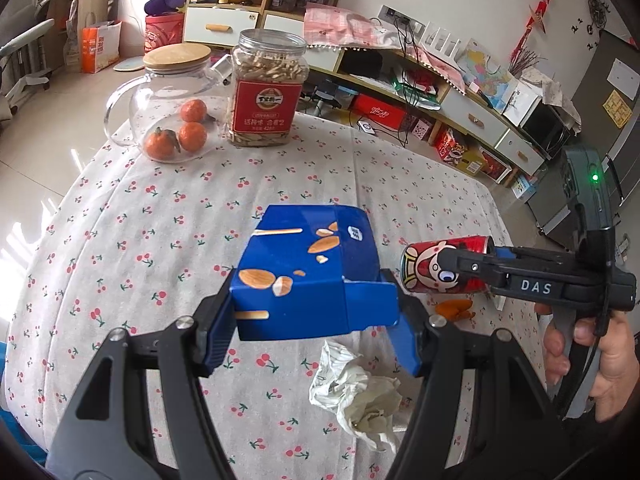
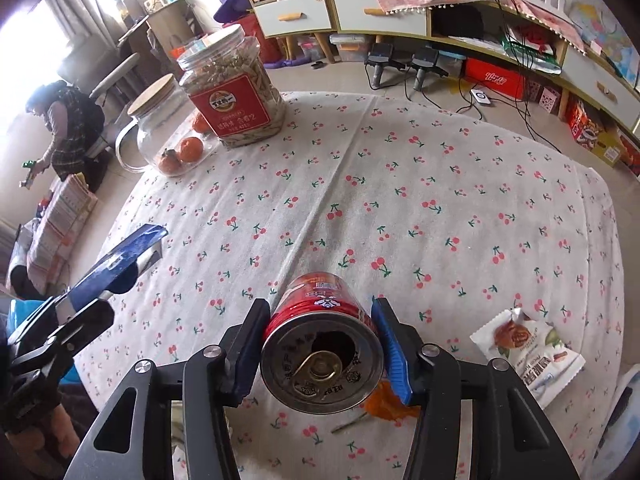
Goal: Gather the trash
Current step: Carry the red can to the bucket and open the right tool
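left fingers (image 1: 308, 320) clamp blue box (image 1: 308, 276), right fingers (image 2: 320, 344) clamp red can (image 2: 320, 344); crumpled tissue (image 1: 356, 396) below.

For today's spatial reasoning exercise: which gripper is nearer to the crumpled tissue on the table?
Left. The left gripper, holding the blue box, sits just above the crumpled tissue; the right gripper, clamping the red can, is farther right.

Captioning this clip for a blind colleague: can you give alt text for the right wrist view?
The right gripper holds a red drink can sideways, opened top facing the camera, above a cherry-print tablecloth. A snack wrapper and orange peel lie nearby.
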`<move>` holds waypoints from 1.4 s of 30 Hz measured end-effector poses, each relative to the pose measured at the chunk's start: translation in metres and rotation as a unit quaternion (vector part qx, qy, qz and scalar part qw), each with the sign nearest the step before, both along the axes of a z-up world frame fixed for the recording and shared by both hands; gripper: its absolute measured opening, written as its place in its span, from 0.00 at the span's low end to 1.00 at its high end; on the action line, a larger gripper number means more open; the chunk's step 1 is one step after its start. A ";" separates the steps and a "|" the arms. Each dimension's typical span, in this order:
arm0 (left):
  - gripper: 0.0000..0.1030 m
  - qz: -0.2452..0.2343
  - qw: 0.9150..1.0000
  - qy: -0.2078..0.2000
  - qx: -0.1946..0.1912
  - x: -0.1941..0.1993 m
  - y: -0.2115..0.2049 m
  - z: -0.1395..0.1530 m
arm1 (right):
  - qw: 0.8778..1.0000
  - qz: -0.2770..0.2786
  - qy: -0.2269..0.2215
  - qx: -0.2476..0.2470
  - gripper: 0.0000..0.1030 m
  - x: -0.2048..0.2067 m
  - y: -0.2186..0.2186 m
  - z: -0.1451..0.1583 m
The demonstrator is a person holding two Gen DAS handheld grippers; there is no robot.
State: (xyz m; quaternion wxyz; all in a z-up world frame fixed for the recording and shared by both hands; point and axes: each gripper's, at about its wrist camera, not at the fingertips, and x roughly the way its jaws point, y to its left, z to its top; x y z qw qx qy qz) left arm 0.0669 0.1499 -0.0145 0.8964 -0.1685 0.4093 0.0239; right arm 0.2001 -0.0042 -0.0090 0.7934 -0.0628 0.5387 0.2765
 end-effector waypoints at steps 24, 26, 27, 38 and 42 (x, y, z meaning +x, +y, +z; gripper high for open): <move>0.65 -0.089 0.996 -0.017 0.019 0.006 -0.084 0.008 | 0.991 -0.119 -0.041 0.041 0.52 -0.040 -0.161 0.040; 0.65 -0.100 0.995 -0.017 0.022 0.008 -0.095 0.008 | 0.990 -0.133 -0.033 0.044 0.52 -0.038 -0.178 0.036; 0.65 -0.105 0.994 -0.017 0.024 0.008 -0.099 0.007 | 0.988 -0.142 -0.032 0.044 0.52 -0.038 -0.186 0.035; 0.65 -0.164 0.986 -0.009 0.030 0.020 -0.159 -0.002 | 0.964 -0.257 -0.051 0.048 0.52 -0.046 -0.322 0.044; 0.65 -0.190 0.981 -0.002 0.036 0.026 -0.185 -0.006 | 0.947 -0.315 -0.051 0.038 0.52 -0.051 -0.382 0.038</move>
